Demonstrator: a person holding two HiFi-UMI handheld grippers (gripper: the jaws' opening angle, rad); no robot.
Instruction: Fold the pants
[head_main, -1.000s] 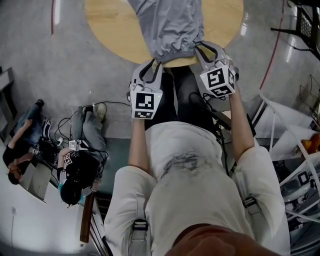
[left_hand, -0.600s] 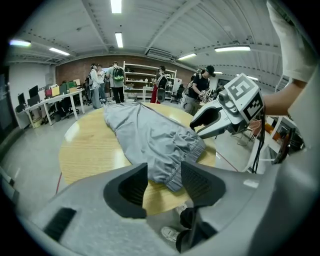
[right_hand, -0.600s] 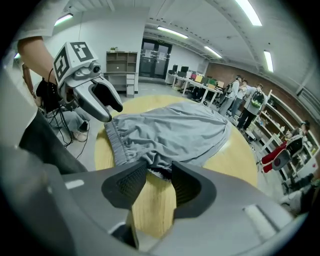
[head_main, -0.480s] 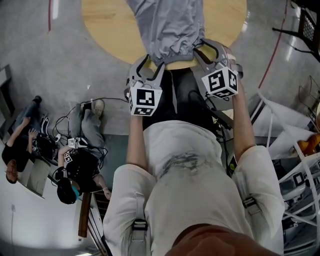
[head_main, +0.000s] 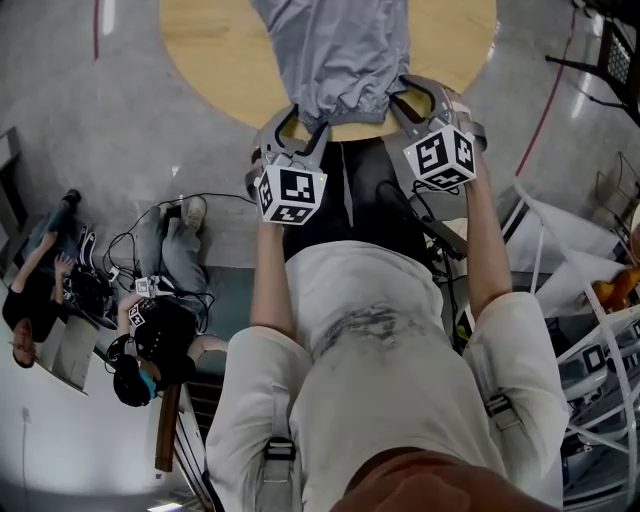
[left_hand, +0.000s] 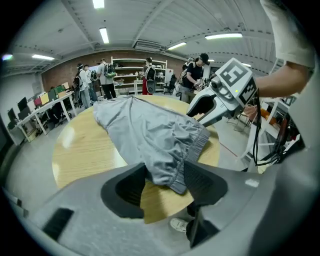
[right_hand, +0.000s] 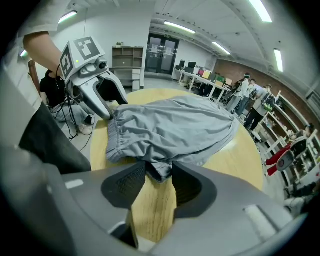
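The grey pants (head_main: 340, 50) are lying spread across the round wooden table (head_main: 220, 60), with the gathered elastic waistband (head_main: 345, 105) resting at the table's near edge, just in front of the person. The rest of the cloth is stretching away over the tabletop, rumpled near the waistband and flatter farther off.

The left gripper (head_main: 303, 125) is pointing down at the left corner of the waistband. Its jaws have just been opening and are now standing wide apart, with that corner of the pants (left_hand: 150, 135) drooping between them. The cloth seems to be brushing one pad, though this is hard to tell.

The right gripper (head_main: 418, 98) is sitting at the other end of the waistband. Its jaws have also just been opening and are standing parted, with a fold of the hem (right_hand: 160, 172) lying loosely in the gap above bare tabletop (right_hand: 155, 205).

Each gripper is showing in the other's view, close against the waistband. The two marker cubes (head_main: 290, 193) are facing up toward the head camera. On the grey floor to the left, two people (head_main: 150, 340) are sitting among cables.
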